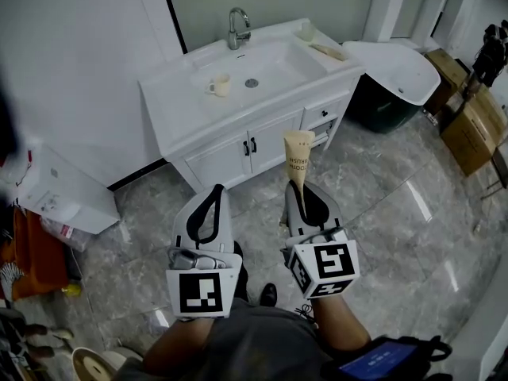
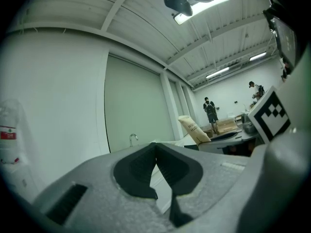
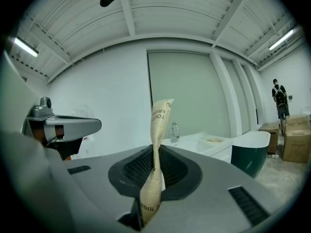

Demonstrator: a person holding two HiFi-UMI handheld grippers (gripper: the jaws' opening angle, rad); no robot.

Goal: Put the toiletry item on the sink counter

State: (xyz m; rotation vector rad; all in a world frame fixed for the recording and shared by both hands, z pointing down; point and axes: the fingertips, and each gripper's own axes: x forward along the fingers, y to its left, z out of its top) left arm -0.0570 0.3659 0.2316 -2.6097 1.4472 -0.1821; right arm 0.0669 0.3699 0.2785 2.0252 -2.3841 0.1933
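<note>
Right gripper (image 3: pixel 154 149): jaws clenched on paper toothbrush packet (image 3: pixel 161 118), upright, above floor, well short of sink counter (image 1: pixel 171 105). Left gripper (image 2: pixel 156 147): jaws together, nothing between. Head view only: cup (image 1: pixel 220 85) in basin. Left gripper view only: standing person (image 2: pixel 211 111), far off.

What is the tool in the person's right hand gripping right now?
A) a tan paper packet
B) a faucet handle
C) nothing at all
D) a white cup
A: in the right gripper view, the right gripper has its fingers closed on a tan paper packet, which sticks up past their tips.
</note>
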